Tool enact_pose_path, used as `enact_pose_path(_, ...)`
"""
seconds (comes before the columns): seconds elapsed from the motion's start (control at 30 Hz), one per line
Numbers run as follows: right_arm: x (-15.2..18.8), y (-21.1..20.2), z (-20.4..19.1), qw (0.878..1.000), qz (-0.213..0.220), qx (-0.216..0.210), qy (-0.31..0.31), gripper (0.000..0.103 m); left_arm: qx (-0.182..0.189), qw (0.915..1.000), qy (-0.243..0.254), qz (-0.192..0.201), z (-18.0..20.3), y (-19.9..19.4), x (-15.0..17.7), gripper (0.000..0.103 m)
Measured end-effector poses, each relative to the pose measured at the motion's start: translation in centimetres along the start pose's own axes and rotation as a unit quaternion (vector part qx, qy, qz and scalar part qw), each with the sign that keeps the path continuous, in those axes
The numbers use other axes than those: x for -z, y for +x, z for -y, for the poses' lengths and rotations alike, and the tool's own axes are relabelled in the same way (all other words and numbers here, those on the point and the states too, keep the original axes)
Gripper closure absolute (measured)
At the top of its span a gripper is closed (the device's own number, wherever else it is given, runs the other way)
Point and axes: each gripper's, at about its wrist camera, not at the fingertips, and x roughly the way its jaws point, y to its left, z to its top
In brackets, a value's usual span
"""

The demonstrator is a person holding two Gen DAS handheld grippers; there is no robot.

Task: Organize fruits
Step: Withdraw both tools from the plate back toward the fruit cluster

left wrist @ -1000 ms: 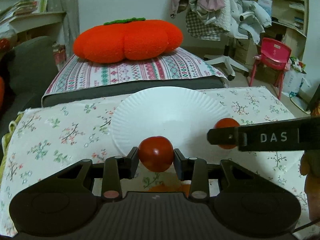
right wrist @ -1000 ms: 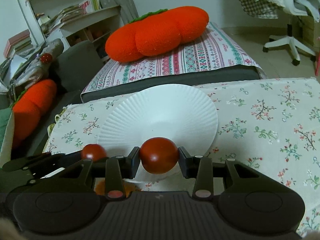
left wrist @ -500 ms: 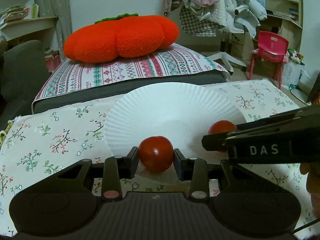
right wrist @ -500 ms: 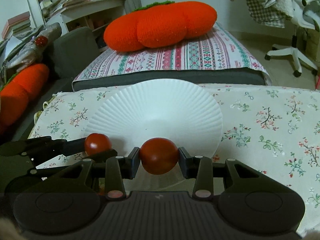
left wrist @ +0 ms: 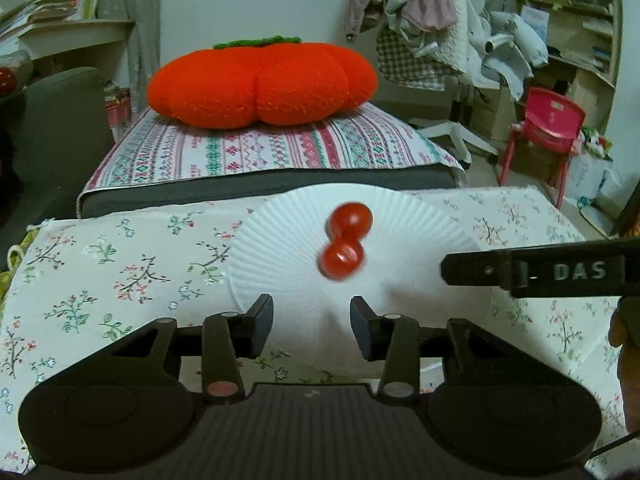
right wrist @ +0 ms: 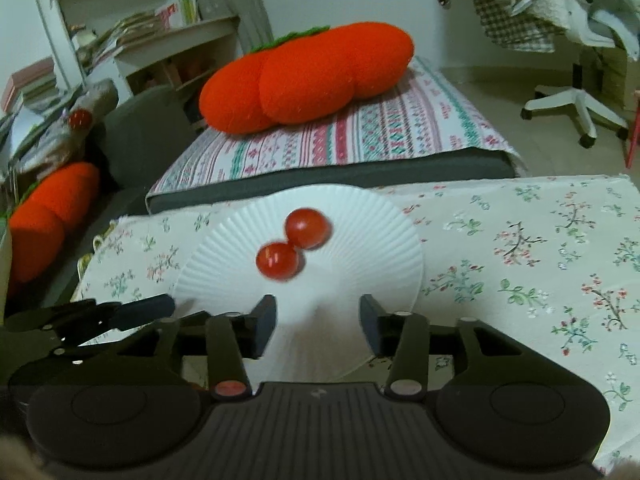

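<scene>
Two small red tomatoes lie touching on the white paper plate [left wrist: 276, 264]: one farther back [left wrist: 350, 219], one nearer and blurred [left wrist: 340, 258]. My left gripper [left wrist: 312, 312] hovers over the plate's near edge, its jaws opening with nothing between them. From the right wrist view the same far tomato [right wrist: 308, 228] and near tomato [right wrist: 278, 260] rest on the plate [right wrist: 368, 264]. My right gripper [right wrist: 318, 316] is also opening, empty, just short of them. Its finger [left wrist: 520, 272] reaches in from the right in the left wrist view.
The plate sits on a floral tablecloth [right wrist: 520, 248]. Behind it a striped cushion [left wrist: 272, 152] carries a big orange pumpkin pillow [left wrist: 260, 80]. A red child's chair [left wrist: 548, 120] and an office chair base [right wrist: 576, 108] stand on the floor at right.
Both grippers let go of their tomatoes, and the jaws have spread. The two tomatoes now lie together on the plate, farther from the fingers.
</scene>
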Motion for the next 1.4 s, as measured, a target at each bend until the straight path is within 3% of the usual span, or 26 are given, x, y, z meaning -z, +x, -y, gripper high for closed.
enact_pose_path(0.1, -0.3, -0.4, 0.2, 1.0, 0.002, -0.003, 0.008, 0.048, 0.001, 0.9998, -0.02, -0.002, -0.5, -0.6, -0.3, 0.075)
enact_pose_path(0.2, -0.5, -1.0, 0.3, 1.0, 0.009, -0.005, 0.013, 0.034, -0.002, 0.9993, -0.036, -0.008, -1.0, -1.1, -0.4, 0.069)
enact_pose_path(0.4, -0.8, -2.2, 0.1, 1.0, 0.028, -0.005, 0.006, 0.017, -0.018, 0.9979, -0.059, -0.02, -1.7, -2.4, -0.3, 0.056)
enact_pose_path(0.57, -0.7, -3.0, 0.2, 0.999, 0.031, -0.005, 0.011, 0.011, -0.027, 0.9973, -0.064, -0.021, -2.2, -4.0, 0.1, 0.047)
enact_pose_path(0.7, -0.4, -4.8, 0.2, 0.998, 0.04, -0.024, 0.038, 0.003, -0.013, 0.996, -0.083, -0.029, -2.5, -5.2, 0.8, 0.043)
enact_pose_path(1.0, 1.8, -8.8, -0.9, 0.999, 0.037, -0.03, 0.012, 0.0, -0.005, 0.9958, -0.079, -0.047, -1.8, -7.8, 2.9, 0.039)
enact_pose_path(1.13, 2.8, -9.4, -1.1, 0.999, 0.024, -0.041, 0.012, 0.0, -0.01, 0.9958, -0.07, -0.057, -1.5, -8.6, 4.2, 0.039)
enact_pose_path(1.4, 3.6, -9.7, -2.4, 0.998, -0.007, -0.046, -0.039, 0.001, 0.016, 0.9949, -0.057, -0.081, -0.1, -9.5, 6.6, 0.039)
